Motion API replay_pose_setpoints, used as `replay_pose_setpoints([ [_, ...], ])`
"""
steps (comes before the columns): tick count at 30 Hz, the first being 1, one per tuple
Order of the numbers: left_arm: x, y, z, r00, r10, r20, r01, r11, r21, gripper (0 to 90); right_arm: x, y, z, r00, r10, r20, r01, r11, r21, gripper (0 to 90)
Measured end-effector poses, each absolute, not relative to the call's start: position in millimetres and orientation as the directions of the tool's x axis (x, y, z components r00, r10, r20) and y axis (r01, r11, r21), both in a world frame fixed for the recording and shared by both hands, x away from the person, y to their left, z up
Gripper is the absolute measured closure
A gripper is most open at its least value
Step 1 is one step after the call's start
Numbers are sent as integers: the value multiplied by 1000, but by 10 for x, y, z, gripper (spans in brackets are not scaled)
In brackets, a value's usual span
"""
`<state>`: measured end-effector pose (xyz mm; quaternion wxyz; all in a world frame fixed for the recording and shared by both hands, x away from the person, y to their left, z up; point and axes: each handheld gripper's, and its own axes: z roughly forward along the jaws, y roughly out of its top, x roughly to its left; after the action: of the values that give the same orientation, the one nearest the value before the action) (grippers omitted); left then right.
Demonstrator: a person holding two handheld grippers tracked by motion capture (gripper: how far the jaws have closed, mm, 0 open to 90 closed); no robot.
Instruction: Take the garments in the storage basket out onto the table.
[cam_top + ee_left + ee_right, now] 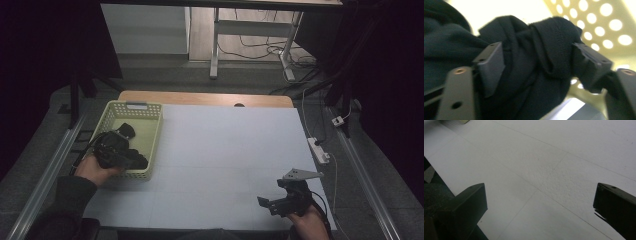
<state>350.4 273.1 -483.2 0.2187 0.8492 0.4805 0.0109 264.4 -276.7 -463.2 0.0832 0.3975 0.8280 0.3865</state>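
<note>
Dim room, white sheet over the table [225,150], pale green perforated basket [150,107] at its far left corner. Left gripper [117,150] down inside the basket, jaws closed round a bundle of dark cloth [541,57]; more dark cloth [126,131] just beyond. Right gripper [280,200] near the table's near right corner, jaws wide apart, holding nothing. Probably early: cloth gripped, not yet lifted clear of the basket.

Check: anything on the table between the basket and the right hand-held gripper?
Nothing: in the high view the white table top is bare between the basket and the right hand-held gripper.
</note>
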Motion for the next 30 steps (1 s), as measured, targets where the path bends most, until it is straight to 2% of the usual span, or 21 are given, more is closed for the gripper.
replay_pose_setpoints([
  [3,3520,2696,-4868,543,813,-210,819,-456,348,351,2645,-2766,-4632,-671,722,170,594,386,706,0],
  [4,3529,2689,-4875,536,814,-223,827,-454,333,463,2644,-2766,-4632,-671,722,169,594,386,706,0],
  [7,3537,2699,-4861,521,822,-232,840,-444,312,684,2645,-2768,-4633,-671,722,171,594,385,706,0],
  [10,3535,2716,-4816,509,833,-217,844,-432,318,749,2644,-2769,-4631,-670,722,169,594,385,706,0],
  [16,3569,2901,-4605,462,871,-166,838,-368,403,754,2646,-2767,-4633,-671,722,170,594,385,706,0],
  [25,3770,3127,-4600,402,903,-150,850,-307,428,725,2649,-2768,-4634,-669,723,172,596,384,705,0],
  [27,3791,3141,-4617,398,905,-153,852,-303,427,657,2649,-2766,-4634,-669,723,172,597,385,704,0],
  [30,3852,3138,-4685,369,923,-105,857,-295,423,422,2650,-2767,-4634,-669,723,172,597,385,703,0],
])
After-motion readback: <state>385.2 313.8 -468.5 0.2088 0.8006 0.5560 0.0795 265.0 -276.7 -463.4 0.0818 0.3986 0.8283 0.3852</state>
